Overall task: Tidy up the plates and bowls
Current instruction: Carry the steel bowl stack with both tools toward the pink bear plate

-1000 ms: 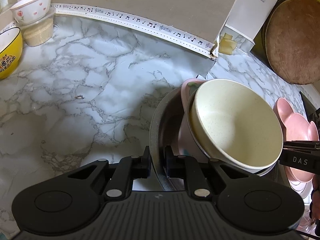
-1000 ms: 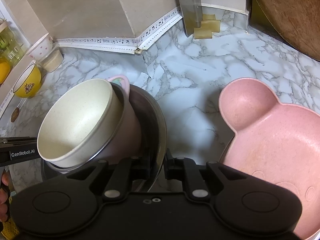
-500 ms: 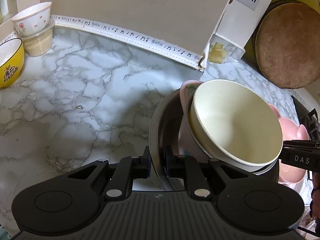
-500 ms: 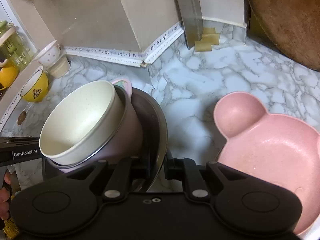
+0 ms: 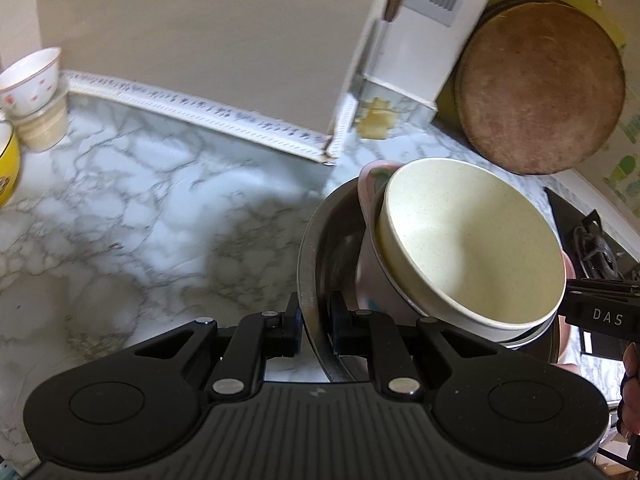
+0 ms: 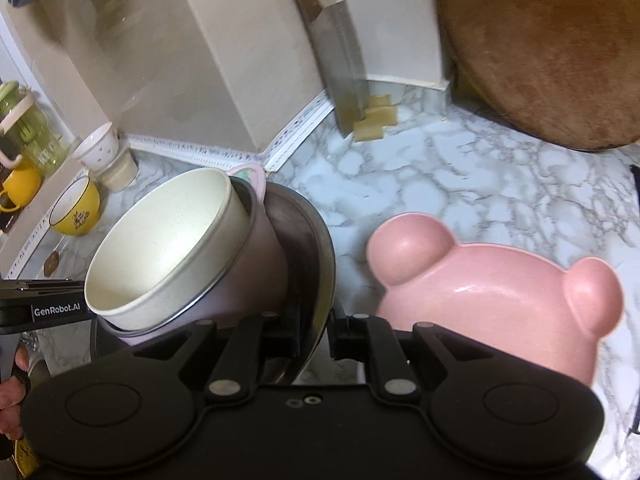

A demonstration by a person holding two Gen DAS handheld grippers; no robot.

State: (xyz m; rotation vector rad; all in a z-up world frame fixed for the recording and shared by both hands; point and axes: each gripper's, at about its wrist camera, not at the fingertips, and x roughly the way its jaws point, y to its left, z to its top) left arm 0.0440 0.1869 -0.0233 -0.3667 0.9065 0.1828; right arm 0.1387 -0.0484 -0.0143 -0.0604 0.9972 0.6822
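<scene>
We clamped both grippers, left gripper (image 5: 314,322) and right gripper (image 6: 316,330), on the steel basin (image 5: 316,248) rim; level carrying steadied the tilted cream bowl (image 5: 472,248).

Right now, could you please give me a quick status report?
Both tools, left and right, shut on steel bowl rim. Cream bowl nested tilted inside. Pink bear plate on counter alongside.

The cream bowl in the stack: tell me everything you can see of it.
The cream bowl is round, deep and matte, faintly speckled, plastic or wheat-straw by its look, and empty. It sits tilted, nested inside a pink bowl, topmost in the stack. That stack rests in a steel basin whose rim both grippers pinch: the left gripper on one side, the right gripper on the other. Neither touches the cream bowl itself.
</scene>
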